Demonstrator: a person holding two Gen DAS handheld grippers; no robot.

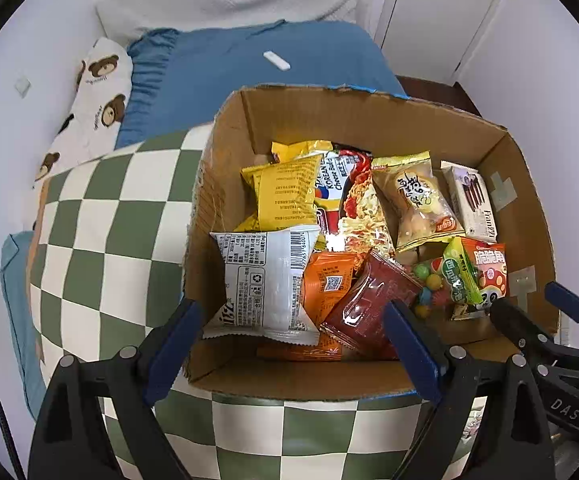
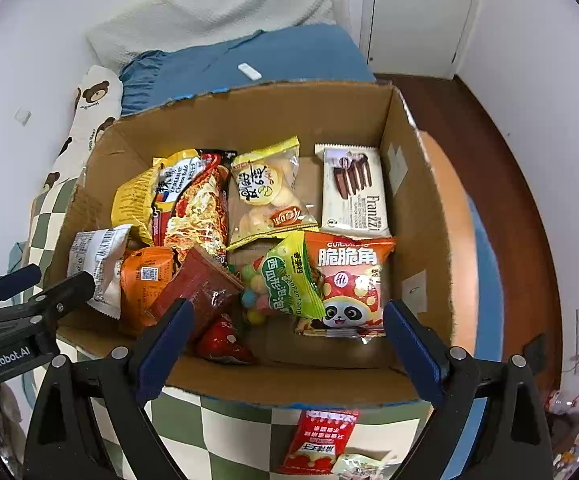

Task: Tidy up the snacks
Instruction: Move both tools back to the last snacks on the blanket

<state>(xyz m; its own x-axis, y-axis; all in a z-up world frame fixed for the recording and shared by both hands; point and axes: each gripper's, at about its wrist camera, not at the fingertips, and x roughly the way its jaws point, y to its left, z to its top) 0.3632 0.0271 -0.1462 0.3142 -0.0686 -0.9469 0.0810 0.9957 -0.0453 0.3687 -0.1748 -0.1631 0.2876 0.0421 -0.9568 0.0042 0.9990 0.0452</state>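
Note:
An open cardboard box [image 1: 369,120] [image 2: 249,112] holds several snack packs: a white barcode pack [image 1: 265,280] [image 2: 97,264], yellow packs [image 1: 285,196], a noodle pack [image 2: 197,208], a white Franzzi biscuit box [image 2: 353,192], an orange panda pack [image 2: 349,280], a dark red pack [image 1: 369,300]. My left gripper [image 1: 293,344] is open over the box's near left edge, holding nothing. My right gripper [image 2: 285,340] is open over the near right edge, holding nothing. A red snack pack [image 2: 321,440] lies outside the box on the checkered cloth.
The box sits on a green and white checkered cushion [image 1: 101,220] on a bed with a blue sheet [image 1: 249,52]. A bear-print pillow [image 1: 97,100] lies at left. A white door [image 1: 441,12] and brown floor [image 2: 469,128] are at the right.

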